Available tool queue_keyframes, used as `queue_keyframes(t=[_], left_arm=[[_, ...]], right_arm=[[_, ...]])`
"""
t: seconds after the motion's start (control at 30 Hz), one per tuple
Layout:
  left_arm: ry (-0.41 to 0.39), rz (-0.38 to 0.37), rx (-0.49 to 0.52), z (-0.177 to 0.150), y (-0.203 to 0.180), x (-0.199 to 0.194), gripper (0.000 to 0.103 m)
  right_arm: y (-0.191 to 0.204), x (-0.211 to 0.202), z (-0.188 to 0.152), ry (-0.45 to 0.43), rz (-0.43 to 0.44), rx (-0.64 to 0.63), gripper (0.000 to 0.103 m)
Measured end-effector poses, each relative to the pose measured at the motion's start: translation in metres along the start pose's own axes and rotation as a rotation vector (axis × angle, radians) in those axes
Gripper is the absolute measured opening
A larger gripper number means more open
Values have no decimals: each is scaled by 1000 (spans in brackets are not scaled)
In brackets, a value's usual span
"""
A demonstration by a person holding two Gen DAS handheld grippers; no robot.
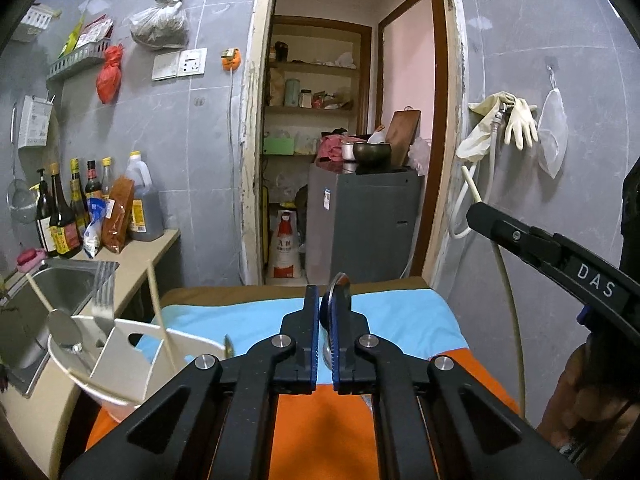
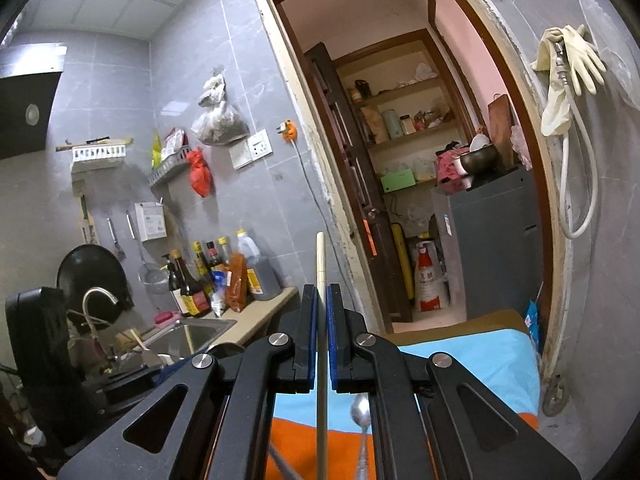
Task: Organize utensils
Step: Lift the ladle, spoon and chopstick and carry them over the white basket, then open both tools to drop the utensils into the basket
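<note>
My left gripper [image 1: 326, 292] is shut on a metal spoon [image 1: 339, 280], whose bowl stands on edge between the blue pads, lifted over the blue and orange cloth [image 1: 400, 320]. At lower left a white utensil holder [image 1: 132, 360] holds a fork [image 1: 105, 288], a spoon [image 1: 62, 330] and chopsticks [image 1: 158, 308]. My right gripper [image 1: 476, 212] [image 2: 320, 292] is shut on a pale chopstick [image 2: 321, 256] that sticks up past the fingertips; in the left wrist view it is raised at the right. Another spoon [image 2: 359, 408] lies on the cloth below the right gripper.
A steel sink [image 1: 64, 288] and sauce bottles [image 1: 80, 208] line the counter at left. Ahead, a doorway opens onto a grey washing machine [image 1: 360, 220] and shelves. Gloves [image 1: 516, 120] and a hose hang on the right wall. A person's arm [image 1: 580, 400] shows at lower right.
</note>
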State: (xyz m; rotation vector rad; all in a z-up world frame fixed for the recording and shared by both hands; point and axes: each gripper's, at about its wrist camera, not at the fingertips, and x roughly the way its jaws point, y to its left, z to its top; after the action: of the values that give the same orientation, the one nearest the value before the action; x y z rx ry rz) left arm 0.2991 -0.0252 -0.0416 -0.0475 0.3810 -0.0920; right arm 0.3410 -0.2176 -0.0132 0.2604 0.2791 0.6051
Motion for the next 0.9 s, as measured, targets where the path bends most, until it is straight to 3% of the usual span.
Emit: queue_keyframes(t=[0.23,0.43,0.7,0.9], left_arm=[[-31,21,11,20,18,-31,2],[-67,81,21,48,52,-64,2],[-106,199,11,73,120,-100,2],[-119,310,17,70,170,-100,2]], right_arm=[[19,1,11,-47,64,59,3],[52,11,27,-98,102,30,3],[99,50,27,-151,155,27,3],[125,77,15,-199,156,49,3]])
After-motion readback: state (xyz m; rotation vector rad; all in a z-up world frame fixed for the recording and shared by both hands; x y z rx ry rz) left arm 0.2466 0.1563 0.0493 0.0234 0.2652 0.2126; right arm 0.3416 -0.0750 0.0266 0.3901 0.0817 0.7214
